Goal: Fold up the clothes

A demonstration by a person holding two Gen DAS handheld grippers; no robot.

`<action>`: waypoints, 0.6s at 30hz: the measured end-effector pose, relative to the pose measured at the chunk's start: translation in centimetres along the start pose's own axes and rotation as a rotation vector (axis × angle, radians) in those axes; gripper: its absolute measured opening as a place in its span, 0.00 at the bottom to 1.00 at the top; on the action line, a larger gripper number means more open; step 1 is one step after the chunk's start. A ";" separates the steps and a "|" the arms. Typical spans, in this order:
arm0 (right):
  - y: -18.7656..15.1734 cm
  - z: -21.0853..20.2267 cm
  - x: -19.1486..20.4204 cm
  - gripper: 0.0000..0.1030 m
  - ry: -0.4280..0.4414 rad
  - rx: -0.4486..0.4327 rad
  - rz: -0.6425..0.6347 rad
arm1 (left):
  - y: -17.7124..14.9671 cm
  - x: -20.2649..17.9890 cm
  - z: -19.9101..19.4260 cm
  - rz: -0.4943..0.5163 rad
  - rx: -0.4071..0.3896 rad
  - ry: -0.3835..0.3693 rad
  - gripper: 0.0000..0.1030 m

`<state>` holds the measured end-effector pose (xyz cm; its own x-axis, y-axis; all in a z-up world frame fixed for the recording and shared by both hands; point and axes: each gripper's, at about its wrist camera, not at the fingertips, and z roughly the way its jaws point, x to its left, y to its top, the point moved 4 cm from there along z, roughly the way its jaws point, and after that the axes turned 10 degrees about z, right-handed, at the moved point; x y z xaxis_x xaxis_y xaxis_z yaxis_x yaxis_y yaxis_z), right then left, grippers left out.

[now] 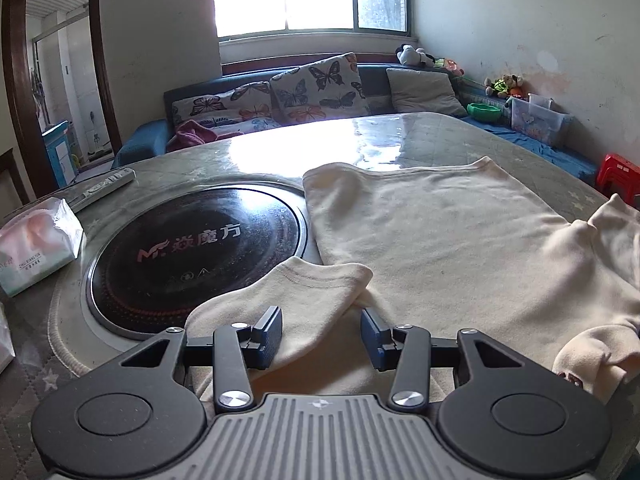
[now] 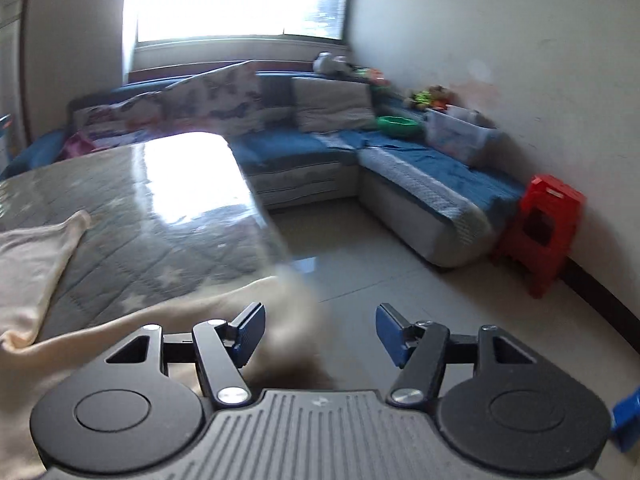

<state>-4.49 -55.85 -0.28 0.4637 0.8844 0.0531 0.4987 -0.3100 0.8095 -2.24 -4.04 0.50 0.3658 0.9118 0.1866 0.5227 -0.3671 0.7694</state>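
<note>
Cream garment (image 1: 440,240) spread flat on the quilted table (image 1: 500,148), its body running from near to far, right of the round black cooktop (image 1: 196,248). One sleeve (image 1: 304,280) folded across toward the cooktop's near edge — a second bunched at the right.

Left gripper (image 1: 322,336) hovers low over the near part of the garment by that sleeve, jaws spread, nothing between them.

Right gripper (image 2: 320,332) at the table's right edge, jaws wide apart — blurred cream cloth (image 2: 288,300) lies under them, not pinched.

Tissue pack (image 1: 36,248) and remote (image 1: 104,188) at far left.
</note>
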 end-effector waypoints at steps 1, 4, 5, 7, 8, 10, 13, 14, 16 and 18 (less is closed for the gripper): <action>0.0 -0.3 -0.4 0.61 -0.004 -0.004 0.003 | 0.0 0.0 0.1 -0.002 -0.001 0.000 0.45; -0.1 -1.2 -0.5 0.62 0.027 -0.009 -0.003 | 0.0 -0.1 0.4 -0.001 -0.012 0.003 0.36; -0.1 -1.4 -0.1 0.62 0.047 -0.010 -0.012 | 0.0 -0.1 0.4 -0.003 -0.013 0.004 0.35; -0.2 -2.0 0.8 0.62 0.089 -0.011 -0.031 | 0.0 0.0 0.4 -0.004 -0.021 -0.002 0.25; -0.4 -2.1 1.5 0.63 0.117 -0.005 -0.045 | 0.0 0.0 0.4 -0.005 -0.026 -0.006 0.18; -1.0 -2.3 3.1 0.64 0.169 0.011 -0.075 | 0.0 0.1 0.2 -0.015 -0.043 -0.010 0.08; -1.8 -2.5 5.2 0.65 0.226 0.031 -0.107 | 0.2 1.9 -1.1 -0.103 -0.100 0.006 0.03; -2.0 -2.6 5.8 0.65 0.241 0.037 -0.113 | 0.3 2.6 -1.6 -0.138 -0.121 0.014 0.03; -2.4 -2.5 6.8 0.65 0.265 0.051 -0.125 | 0.2 4.7 -3.0 -0.220 -0.160 0.060 0.02; -2.6 -2.4 7.3 0.65 0.270 0.062 -0.135 | -0.3 7.2 -4.5 -0.307 -0.195 0.125 0.02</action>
<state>-4.15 -47.80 -0.61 0.1831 0.9772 0.1074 0.5898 -0.1967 0.7832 -3.25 3.42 4.41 0.1120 0.9937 -0.0071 0.4331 -0.0424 0.9003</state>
